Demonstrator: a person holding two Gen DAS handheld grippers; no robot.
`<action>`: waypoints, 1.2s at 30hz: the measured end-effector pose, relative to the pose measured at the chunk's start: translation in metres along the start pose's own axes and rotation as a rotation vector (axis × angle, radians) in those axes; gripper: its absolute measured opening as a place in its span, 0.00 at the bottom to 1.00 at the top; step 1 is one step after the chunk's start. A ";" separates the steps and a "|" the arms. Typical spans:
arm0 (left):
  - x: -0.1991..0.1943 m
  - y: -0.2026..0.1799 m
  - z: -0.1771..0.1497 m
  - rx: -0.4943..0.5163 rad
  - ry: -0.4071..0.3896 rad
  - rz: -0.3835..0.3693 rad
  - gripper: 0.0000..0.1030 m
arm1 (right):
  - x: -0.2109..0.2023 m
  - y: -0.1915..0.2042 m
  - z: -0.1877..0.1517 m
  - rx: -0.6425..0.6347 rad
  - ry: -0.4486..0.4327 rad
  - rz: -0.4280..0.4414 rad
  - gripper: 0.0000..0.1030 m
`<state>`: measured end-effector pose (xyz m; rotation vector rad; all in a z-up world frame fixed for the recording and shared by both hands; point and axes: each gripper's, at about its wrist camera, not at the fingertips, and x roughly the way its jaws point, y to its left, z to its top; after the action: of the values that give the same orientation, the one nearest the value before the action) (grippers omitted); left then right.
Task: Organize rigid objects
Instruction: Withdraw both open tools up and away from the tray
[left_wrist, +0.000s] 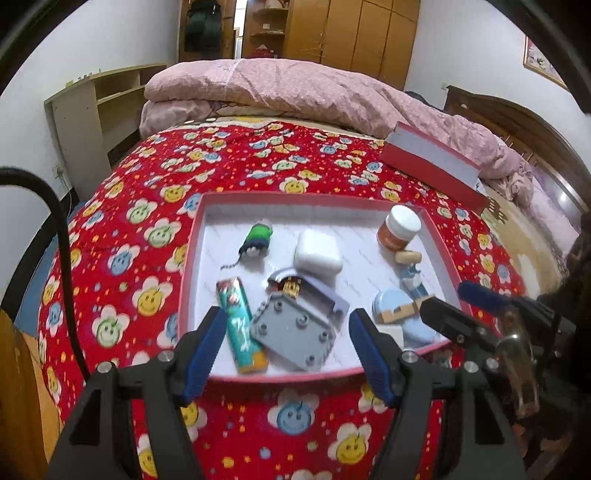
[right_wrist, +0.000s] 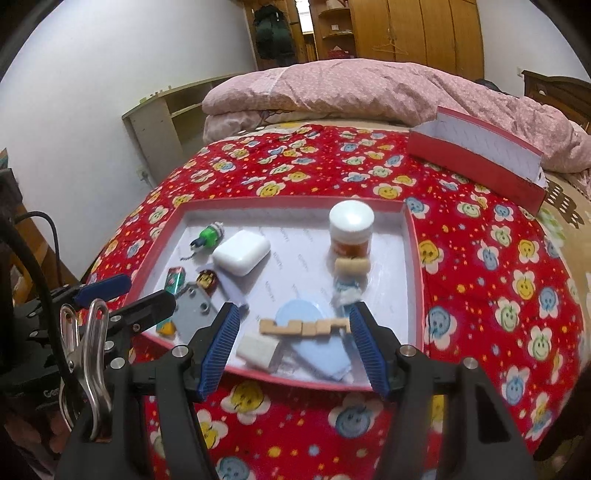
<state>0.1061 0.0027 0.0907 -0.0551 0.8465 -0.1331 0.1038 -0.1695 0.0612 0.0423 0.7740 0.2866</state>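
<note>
Left wrist view: the left gripper (left_wrist: 288, 332) hangs with jaws apart and empty above a grey hinged case (left_wrist: 295, 332) and a green lighter (left_wrist: 242, 328) in a red-rimmed tray (left_wrist: 192, 258) on a flowered bedspread (left_wrist: 129, 240). The right gripper (right_wrist: 293, 332) — also parted, holding nothing — hovers over wooden blocks (right_wrist: 306, 326) and a blue disc (right_wrist: 299, 312); a white-lidded jar (right_wrist: 351, 230) stands at the tray's far side.

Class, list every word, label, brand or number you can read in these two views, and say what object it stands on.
"Gres", cut off at the frame's dark edge: black device body at the left of the right wrist view.
Faint grey repeated print on the white lining of the shallow red-rimmed box tray: too small to read.
Teal and orange wrapped stick: pattern blurred, unreadable.
Orange label of the white-lidded jar: blurred, unreadable.
</note>
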 end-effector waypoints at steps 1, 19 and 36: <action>-0.001 0.001 -0.003 -0.004 0.003 0.002 0.70 | -0.001 0.001 -0.002 -0.003 0.002 -0.001 0.62; 0.000 0.008 -0.048 -0.021 0.094 0.032 0.70 | 0.002 0.016 -0.052 0.000 0.134 -0.020 0.62; 0.020 0.003 -0.061 0.010 0.131 0.070 0.70 | 0.021 0.008 -0.068 0.033 0.215 -0.048 0.62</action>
<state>0.0732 0.0031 0.0354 -0.0075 0.9775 -0.0755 0.0690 -0.1610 -0.0004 0.0244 0.9924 0.2345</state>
